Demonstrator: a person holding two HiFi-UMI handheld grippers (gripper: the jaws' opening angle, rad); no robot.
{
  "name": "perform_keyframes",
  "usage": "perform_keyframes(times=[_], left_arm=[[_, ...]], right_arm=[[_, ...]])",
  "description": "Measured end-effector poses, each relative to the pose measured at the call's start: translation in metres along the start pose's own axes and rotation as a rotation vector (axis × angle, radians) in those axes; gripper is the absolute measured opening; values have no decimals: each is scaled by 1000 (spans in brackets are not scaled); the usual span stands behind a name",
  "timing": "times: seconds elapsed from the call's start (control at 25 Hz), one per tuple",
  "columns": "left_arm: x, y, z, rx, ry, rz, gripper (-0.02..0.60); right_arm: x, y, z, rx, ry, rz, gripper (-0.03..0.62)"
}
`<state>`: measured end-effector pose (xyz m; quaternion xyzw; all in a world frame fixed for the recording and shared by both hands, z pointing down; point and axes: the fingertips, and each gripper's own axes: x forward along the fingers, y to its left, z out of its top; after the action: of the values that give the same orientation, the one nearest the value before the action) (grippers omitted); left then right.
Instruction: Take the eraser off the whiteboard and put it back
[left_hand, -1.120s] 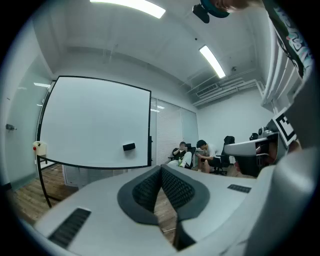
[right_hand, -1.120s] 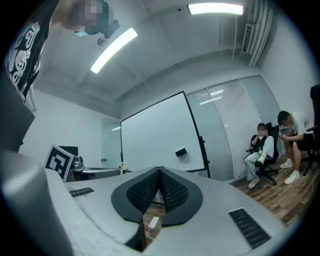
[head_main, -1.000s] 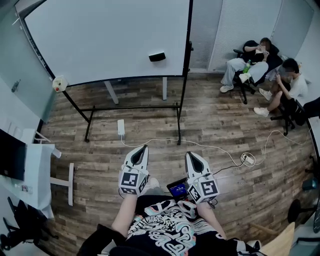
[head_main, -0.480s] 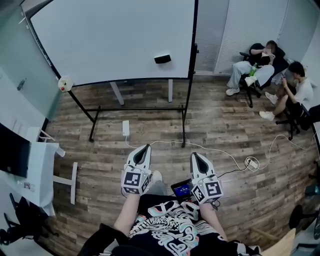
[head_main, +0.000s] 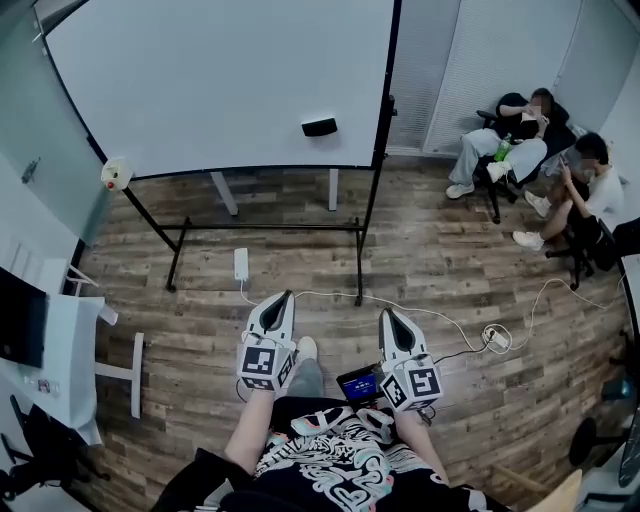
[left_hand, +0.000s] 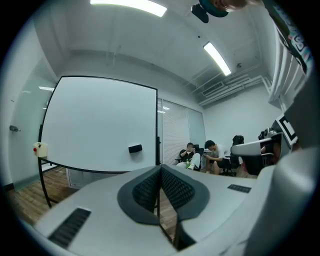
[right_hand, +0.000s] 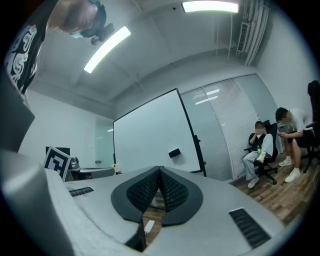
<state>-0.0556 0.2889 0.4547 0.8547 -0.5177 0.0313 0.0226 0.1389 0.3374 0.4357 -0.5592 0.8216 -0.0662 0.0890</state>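
Where the large white whiteboard (head_main: 220, 80) on its black tubular stand fills the upper left of the head view, a small round white-and-red device (head_main: 117, 174) sits at its lower left corner. A white power strip (head_main: 241, 264) lies on the wood-plank floor (head_main: 450, 250) below the stand's low black crossbar (head_main: 270, 227). The left claw (head_main: 285, 297) points level toward the board, its ribbed black pads pressed together on nothing. The black rectangular eraser (head_main: 319, 127) clings low on the board near its right edge, well apart from both claws. It lies beyond the crossbar and a stretch of floor, between the lines of the two tips. The right claw (head_main: 386, 316) is likewise closed and empty. Right of it lies a white plug block (head_main: 493, 338) on a thin cable. At the far right are two seated people (head_main: 520, 130).
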Motion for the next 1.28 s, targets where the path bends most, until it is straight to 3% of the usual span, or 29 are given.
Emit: perform_keyframes(times=[0.32, 0.68, 1.28], left_arm=[[70, 63, 0, 24, 19, 27, 29], [150, 128, 9, 23, 36, 8, 29], [258, 192, 9, 68, 35, -37, 29]], right_arm=[[83, -24, -8, -5, 33, -21, 15], [191, -32, -12, -9, 76, -21, 15], [303, -64, -22, -22, 97, -87, 15]])
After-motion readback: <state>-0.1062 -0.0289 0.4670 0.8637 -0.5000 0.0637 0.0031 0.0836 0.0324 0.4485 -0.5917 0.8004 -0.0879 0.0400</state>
